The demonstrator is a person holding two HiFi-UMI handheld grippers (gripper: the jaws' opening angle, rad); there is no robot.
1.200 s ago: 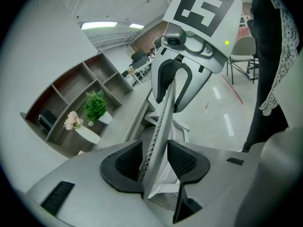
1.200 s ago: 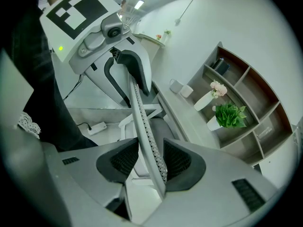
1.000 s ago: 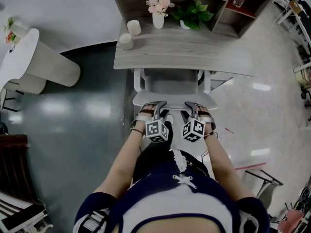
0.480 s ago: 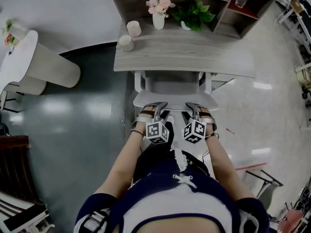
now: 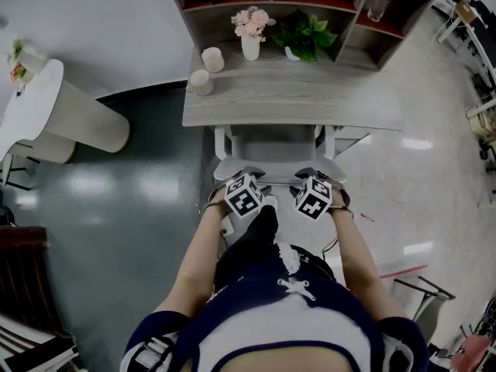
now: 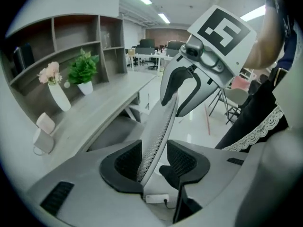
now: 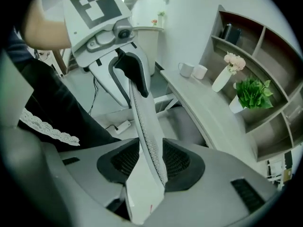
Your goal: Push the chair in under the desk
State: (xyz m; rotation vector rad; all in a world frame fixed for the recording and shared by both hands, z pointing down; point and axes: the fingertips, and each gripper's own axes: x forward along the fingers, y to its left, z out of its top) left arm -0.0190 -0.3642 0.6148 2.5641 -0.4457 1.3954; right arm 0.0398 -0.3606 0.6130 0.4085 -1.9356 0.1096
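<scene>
The white chair's backrest stands at the front edge of the grey wooden desk, its seat partly under the top. My left gripper and right gripper sit side by side on the backrest's top edge, pointing steeply down. In the left gripper view the mesh backrest runs between the jaws of the left gripper, lying against one pad with a gap at the other. In the right gripper view the backrest likewise passes between the jaws of the right gripper, with a gap on one side.
On the desk stand a vase of pink flowers, a potted plant and two pale cups, below a shelf unit. A round white table is at left. A metal frame lies at right, a power strip on the floor.
Both grippers have tipped steeper over the backrest top, so their marker cubes face up more. Less of the chair seat shows in front of the desk edge.
</scene>
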